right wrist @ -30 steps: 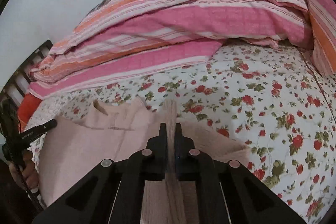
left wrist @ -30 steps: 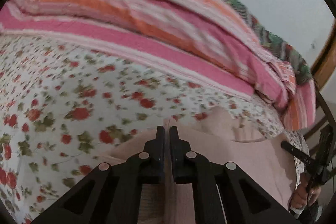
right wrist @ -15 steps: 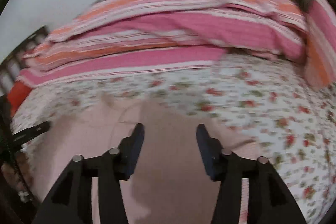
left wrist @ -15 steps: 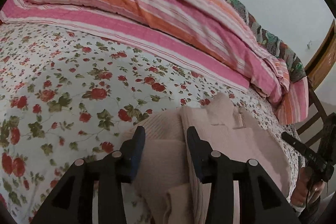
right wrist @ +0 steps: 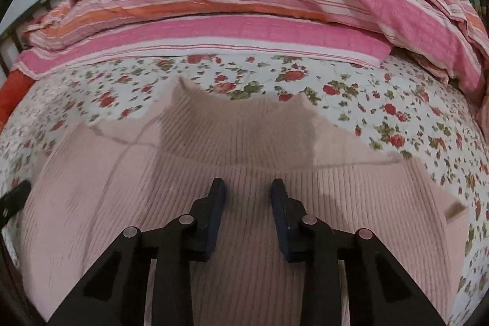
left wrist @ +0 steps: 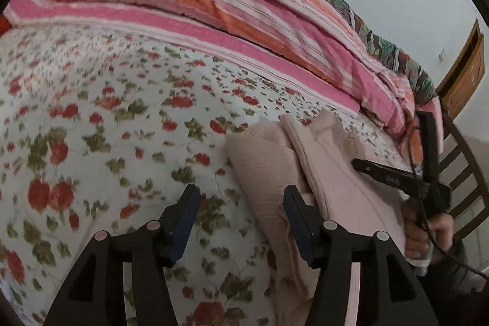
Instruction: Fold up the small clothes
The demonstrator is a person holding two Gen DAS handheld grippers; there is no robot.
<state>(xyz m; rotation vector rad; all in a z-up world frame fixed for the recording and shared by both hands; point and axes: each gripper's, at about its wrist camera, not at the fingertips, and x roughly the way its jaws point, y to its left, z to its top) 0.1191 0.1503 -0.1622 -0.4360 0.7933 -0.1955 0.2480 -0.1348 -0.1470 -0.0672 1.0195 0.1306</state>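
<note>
Sweater [right wrist: 244, 173] lower edge cut off; left gripper [left wrist: 241, 197] jaws wide, right gripper [right wrist: 247, 185] jaws narrower, both empty.

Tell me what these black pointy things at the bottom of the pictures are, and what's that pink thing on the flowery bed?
Those are tongs with two fingers each. A person holds one pair in each hand, and a small camera sits on each pair, looking forward along its fingers.

One picture comes from the left tongs. The other comes from the right tongs.

The pink thing is a small ribbed sweater, lying partly folded on the flowery bedsheet. A striped blanket is piled behind it.

Both tongs have just let go of the sweater. The left ones have been opening, the right ones closing a little. Neither holds anything.

In the left picture you can see the person's hand holding the right tongs.
</note>
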